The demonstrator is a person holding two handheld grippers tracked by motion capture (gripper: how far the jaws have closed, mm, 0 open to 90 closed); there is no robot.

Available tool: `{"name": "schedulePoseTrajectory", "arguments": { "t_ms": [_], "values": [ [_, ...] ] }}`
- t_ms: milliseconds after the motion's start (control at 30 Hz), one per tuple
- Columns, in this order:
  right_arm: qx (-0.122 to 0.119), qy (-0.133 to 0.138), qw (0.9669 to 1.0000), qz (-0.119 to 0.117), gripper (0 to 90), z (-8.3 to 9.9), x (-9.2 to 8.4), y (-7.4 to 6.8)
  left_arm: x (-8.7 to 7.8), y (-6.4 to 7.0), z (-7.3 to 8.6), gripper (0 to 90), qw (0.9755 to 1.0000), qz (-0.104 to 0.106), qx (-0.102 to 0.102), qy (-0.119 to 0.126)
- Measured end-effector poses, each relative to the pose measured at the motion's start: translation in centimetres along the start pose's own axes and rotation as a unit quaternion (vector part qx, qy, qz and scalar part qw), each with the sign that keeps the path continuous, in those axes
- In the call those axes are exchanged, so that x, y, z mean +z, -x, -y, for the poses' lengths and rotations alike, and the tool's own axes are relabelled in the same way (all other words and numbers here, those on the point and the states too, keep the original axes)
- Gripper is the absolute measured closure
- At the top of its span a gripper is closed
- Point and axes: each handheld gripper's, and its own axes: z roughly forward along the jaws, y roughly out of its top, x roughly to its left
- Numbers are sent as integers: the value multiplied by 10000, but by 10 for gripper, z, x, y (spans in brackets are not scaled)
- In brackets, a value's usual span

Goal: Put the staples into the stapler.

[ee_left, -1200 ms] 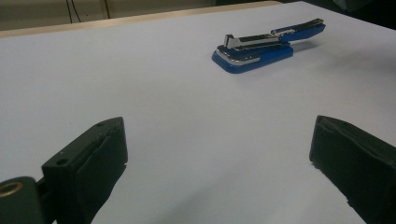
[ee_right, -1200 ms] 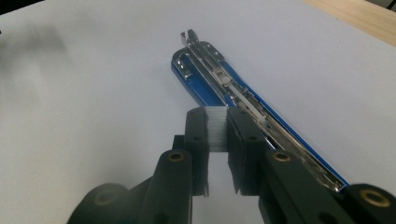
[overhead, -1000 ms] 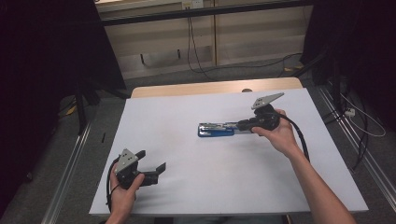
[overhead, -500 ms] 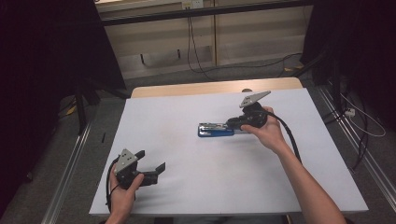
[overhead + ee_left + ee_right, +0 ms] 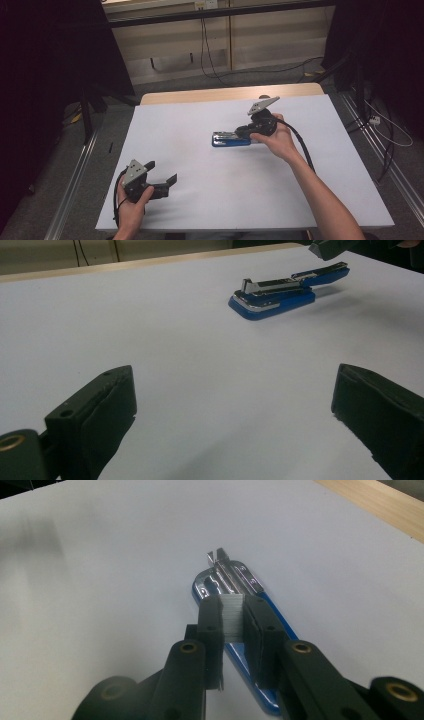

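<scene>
Right gripper is pinching a staple strip just above the opened blue stapler mid-worktop, apparently for loading, not yet seated; left gripper is idling, jaws wide, empty.

Two hand-held black claws, bare forearms

Each claw, left claw and right claw, has black jaws with brass-coloured pivot screws, a grey three-cornered top plate, and a trailing black cable.
</scene>
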Motion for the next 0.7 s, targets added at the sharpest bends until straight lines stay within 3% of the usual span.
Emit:
{"name": "schedulePoseTrajectory", "arguments": {
  "t_ms": [500, 700],
  "values": [
    [-141, -78, 9999, -38, 790, -16, 24, 2, 1, 0, 0, 44, 10000, 16, -11, -11],
    [-263, -249, 9992, 149, 790, -22, 35, 2, 1, 0, 0, 44, 10000, 18, 14, -44]
  ]
}}
